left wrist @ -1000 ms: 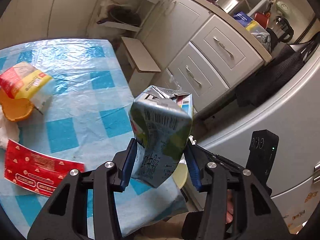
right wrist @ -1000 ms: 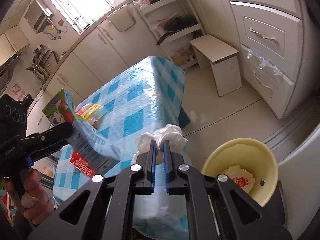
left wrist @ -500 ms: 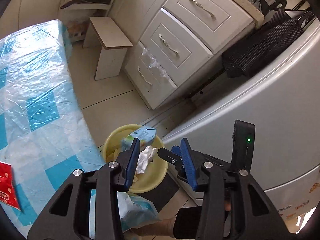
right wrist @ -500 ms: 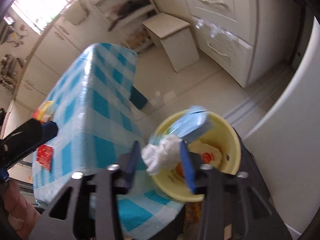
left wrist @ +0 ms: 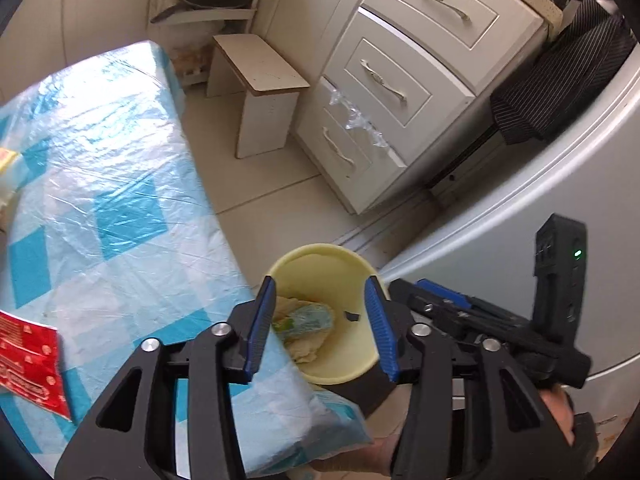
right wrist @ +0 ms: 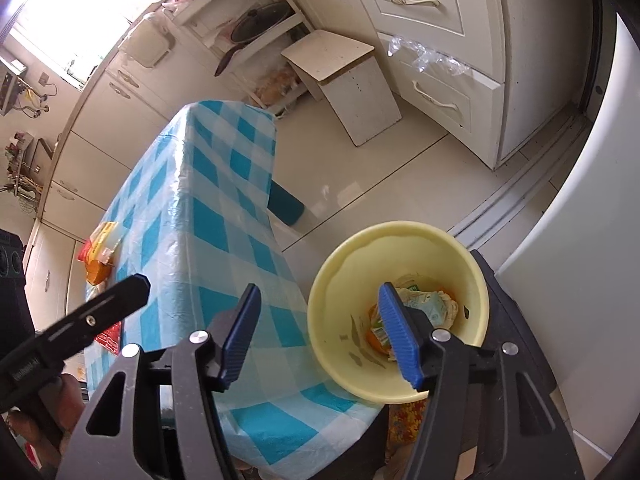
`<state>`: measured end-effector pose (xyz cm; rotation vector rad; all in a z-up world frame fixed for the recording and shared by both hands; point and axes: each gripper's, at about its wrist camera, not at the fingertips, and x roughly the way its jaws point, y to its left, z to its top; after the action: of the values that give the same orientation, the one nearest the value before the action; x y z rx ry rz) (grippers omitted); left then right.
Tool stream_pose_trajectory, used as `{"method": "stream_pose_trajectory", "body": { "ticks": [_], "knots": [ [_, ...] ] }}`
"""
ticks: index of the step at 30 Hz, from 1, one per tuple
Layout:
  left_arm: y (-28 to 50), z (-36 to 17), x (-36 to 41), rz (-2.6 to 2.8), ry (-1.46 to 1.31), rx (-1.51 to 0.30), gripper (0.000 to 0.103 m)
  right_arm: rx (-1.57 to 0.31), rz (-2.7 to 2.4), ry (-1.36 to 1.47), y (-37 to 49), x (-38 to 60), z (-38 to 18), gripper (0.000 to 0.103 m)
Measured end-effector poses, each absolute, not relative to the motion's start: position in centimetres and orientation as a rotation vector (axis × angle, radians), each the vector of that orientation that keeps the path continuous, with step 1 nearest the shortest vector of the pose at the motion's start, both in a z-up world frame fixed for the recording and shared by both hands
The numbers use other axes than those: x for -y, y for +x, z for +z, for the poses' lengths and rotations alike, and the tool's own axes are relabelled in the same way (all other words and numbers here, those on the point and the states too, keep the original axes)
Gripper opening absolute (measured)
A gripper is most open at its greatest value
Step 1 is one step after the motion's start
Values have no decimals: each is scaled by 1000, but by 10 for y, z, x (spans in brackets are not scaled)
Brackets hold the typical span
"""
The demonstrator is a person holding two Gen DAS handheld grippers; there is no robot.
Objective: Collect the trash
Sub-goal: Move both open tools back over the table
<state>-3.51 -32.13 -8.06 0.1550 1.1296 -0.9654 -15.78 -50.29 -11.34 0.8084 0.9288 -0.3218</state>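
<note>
Both hand-held grippers, left [left wrist: 320, 324] and right [right wrist: 320, 336], hang wide and empty over the yellow bin [right wrist: 400, 236]; remaining red wrapper [left wrist: 28, 364] risks slipping on the counter's [left wrist: 120, 184] slick plastic.

Left tongs [left wrist: 320, 326] and right tongs [right wrist: 320, 336], tilted downward, have just been opening, both empty.

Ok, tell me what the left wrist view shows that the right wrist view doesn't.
Only the left wrist view: the striped dark cloth hanging by the drawers, and the red wrapper shown large on the table.

Only the right wrist view: the bright window and the yellow packet at the table's far side.

Both: the yellow bin holding the dropped carton, the checked tablecloth, and the stool.
</note>
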Motion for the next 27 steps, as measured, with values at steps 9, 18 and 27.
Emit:
{"method": "stream_pose_trajectory", "body": {
  "ticks": [9, 18, 27],
  "knots": [
    [-46, -63, 303, -854, 311, -970, 77, -884, -312, 802, -149, 496, -99, 64],
    [-48, -52, 272, -772, 415, -872, 83, -861, -273, 740, -127, 469, -82, 65],
    [-38, -47, 228, -695, 432, -824, 87, -878, -222, 686, -102, 435, -75, 65]
  ]
}}
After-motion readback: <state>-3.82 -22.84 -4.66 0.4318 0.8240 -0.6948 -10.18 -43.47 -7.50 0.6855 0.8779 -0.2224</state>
